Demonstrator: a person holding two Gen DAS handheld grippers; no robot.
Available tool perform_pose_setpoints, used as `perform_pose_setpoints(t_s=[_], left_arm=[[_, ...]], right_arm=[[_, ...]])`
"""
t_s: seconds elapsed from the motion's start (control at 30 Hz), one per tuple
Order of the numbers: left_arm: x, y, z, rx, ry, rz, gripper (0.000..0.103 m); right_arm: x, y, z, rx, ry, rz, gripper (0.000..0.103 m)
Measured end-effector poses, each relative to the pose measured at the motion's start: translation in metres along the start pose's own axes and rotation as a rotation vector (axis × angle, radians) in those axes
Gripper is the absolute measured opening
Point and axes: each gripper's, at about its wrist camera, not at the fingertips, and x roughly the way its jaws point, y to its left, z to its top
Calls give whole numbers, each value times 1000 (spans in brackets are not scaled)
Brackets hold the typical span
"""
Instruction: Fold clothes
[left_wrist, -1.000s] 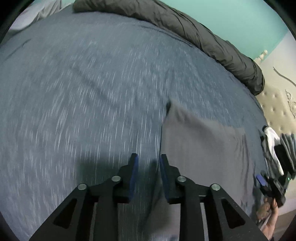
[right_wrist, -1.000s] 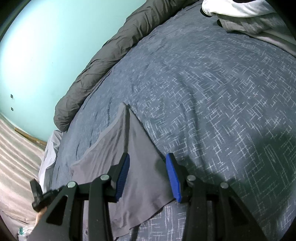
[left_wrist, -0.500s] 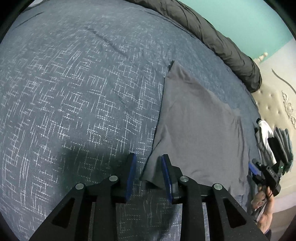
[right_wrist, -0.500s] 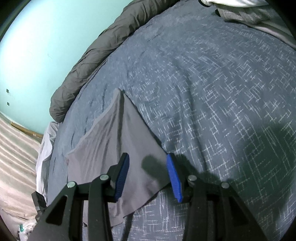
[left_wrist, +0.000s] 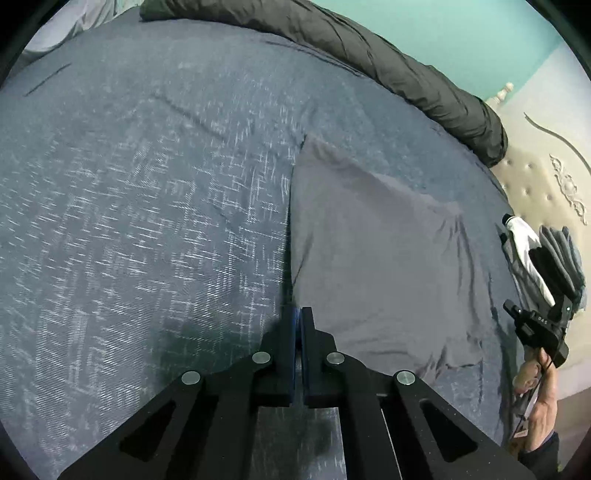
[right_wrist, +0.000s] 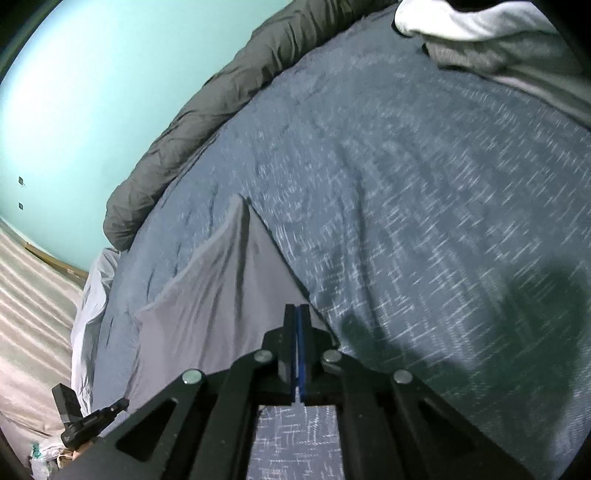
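Closed now, both pairs of jaws, where a second ago each stood apart over the fabric. Left gripper (left_wrist: 296, 314) clenched on the near left corner of a grey garment (left_wrist: 376, 258), blue pads pressed together with the cloth edge pinched between them. Right gripper (right_wrist: 296, 312) likewise clamped on the garment (right_wrist: 221, 295) at its near right corner, fabric rising to the fingertips. Garment spread mostly flat on a blue bedspread (left_wrist: 147, 221) flecked with white dashes, drawn taut between the two held corners, with soft creases running toward each grip and its far edge tapering to a point near the bed's middle. Long dark grey rolled duvet (left_wrist: 369, 55) lying along the far edge of the bed, against a teal wall (right_wrist: 92, 92). Small pile of other clothes, white and grey (right_wrist: 480, 37), resting well apart from the garment toward the headboard side. Cream tufted headboard (left_wrist: 535, 192) visible at the right of the left wrist view. Bare hand (left_wrist: 543, 398) seen there too, wrapped around the handle of the right gripper beside the bed's edge. Some motion blur over the bedspread pattern in both views.
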Motion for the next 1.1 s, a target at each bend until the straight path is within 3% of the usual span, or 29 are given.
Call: perform_pose_setpoints(t_s=[0.07, 0.13, 0.17, 0.2, 0.23, 0.4, 0.47, 0.5, 0.53, 0.8, 1.1], left_arm=[[-5, 3, -2, 5, -1, 17, 2], [-3, 8, 1, 0, 6, 22, 2], [0, 7, 4, -4, 9, 24, 2], [2, 7, 5, -6, 10, 27, 2], [4, 7, 6, -9, 10, 26, 2], [2, 8, 0, -18, 6, 18, 2], [0, 10, -1, -15, 7, 20, 2], [1, 10, 0, -14, 9, 21, 2], [1, 11, 1, -14, 9, 21, 2], [-17, 18, -3, -37, -2, 13, 2], [-14, 34, -6, -108, 34, 9, 2]], right_arm=[[3, -1, 1, -8, 17, -13, 0], [10, 0, 1, -24, 51, -42, 7], [16, 0, 1, -28, 75, -64, 17], [20, 0, 0, -32, 91, -74, 48], [22, 1, -1, -37, 97, -67, 54], [35, 4, -1, -48, 110, -52, 52], [40, 5, -2, -48, 110, -52, 29], [42, 6, -3, -52, 108, -59, 10], [41, 7, -3, -55, 103, -63, 4], [8, 4, 2, -11, 40, -17, 2], [-11, -10, 6, 29, 60, -12, 2]])
